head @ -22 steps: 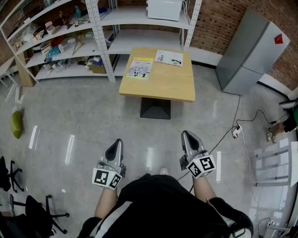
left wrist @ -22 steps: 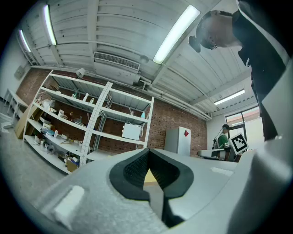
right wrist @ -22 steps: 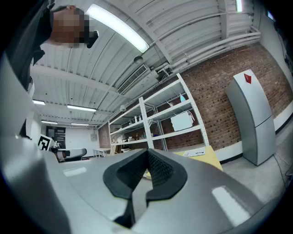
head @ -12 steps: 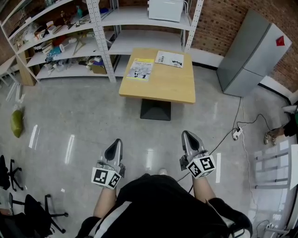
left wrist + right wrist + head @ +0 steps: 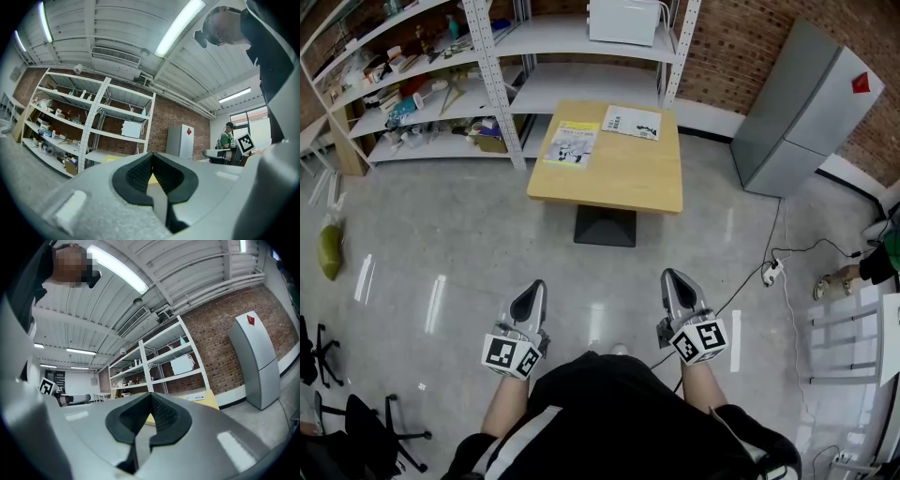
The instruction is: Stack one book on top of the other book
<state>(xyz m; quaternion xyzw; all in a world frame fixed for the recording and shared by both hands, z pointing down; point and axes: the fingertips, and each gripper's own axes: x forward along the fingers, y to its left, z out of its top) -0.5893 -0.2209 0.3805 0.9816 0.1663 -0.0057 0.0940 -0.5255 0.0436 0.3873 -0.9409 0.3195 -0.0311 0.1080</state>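
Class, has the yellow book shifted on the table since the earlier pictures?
No. The yellow book lies at the same far left corner of the table.

The left tool, jaws closed with nothing between them, points level toward white shelving and a grey cabinet along a brick wall.

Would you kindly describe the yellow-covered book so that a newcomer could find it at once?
Before the white metal shelving stands a square wooden table. Two thin books lie flat along its far edge, and the yellow-covered book is the left one. Its yellow cover with a dark picture sets it apart from the white book beside it.
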